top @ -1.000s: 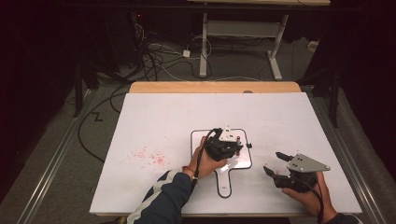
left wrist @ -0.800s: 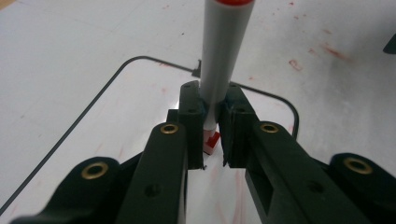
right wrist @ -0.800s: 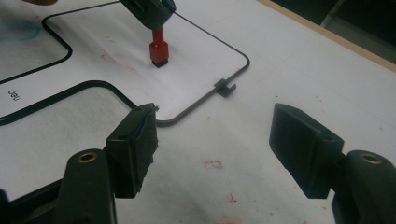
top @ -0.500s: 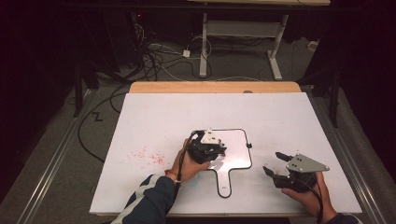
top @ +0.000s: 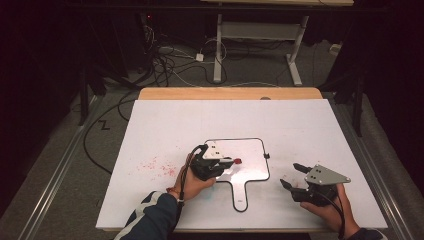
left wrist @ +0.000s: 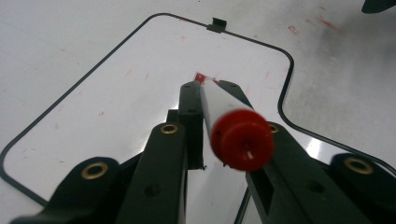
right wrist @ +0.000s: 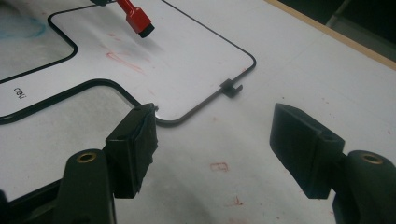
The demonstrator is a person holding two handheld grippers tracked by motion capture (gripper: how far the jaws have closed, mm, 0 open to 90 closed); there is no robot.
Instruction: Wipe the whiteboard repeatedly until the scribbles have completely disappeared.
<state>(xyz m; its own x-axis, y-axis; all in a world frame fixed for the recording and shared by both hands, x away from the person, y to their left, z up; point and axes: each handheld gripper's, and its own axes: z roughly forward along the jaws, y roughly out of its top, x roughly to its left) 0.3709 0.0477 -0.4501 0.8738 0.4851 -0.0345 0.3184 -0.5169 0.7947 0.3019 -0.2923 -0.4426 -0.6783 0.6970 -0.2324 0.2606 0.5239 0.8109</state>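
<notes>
A small white handled whiteboard (top: 252, 150) with a black rim lies on the white table (top: 200, 120). My left gripper (top: 227, 162) hovers over its left part, shut on a marker (left wrist: 219, 105) with a white barrel and red ends. The marker's far red end (right wrist: 138, 19) with a black tip hangs just above the whiteboard (right wrist: 187, 51). Its other red end (left wrist: 242, 140) points back at the left gripper view's camera. My right gripper (top: 291, 175) rests right of the board, open, with bare table between its pads (right wrist: 135, 140).
Faint red smears mark the board (right wrist: 123, 60), and red specks dot the table left of it (top: 157, 167). A black clip (right wrist: 231, 87) sits on the board's right edge. The wooden table edge (top: 230, 93) lies at the back, with cables on the floor beyond.
My left gripper has slid left across the board with the marker, from its middle to its left part. The right gripper has stayed put.
</notes>
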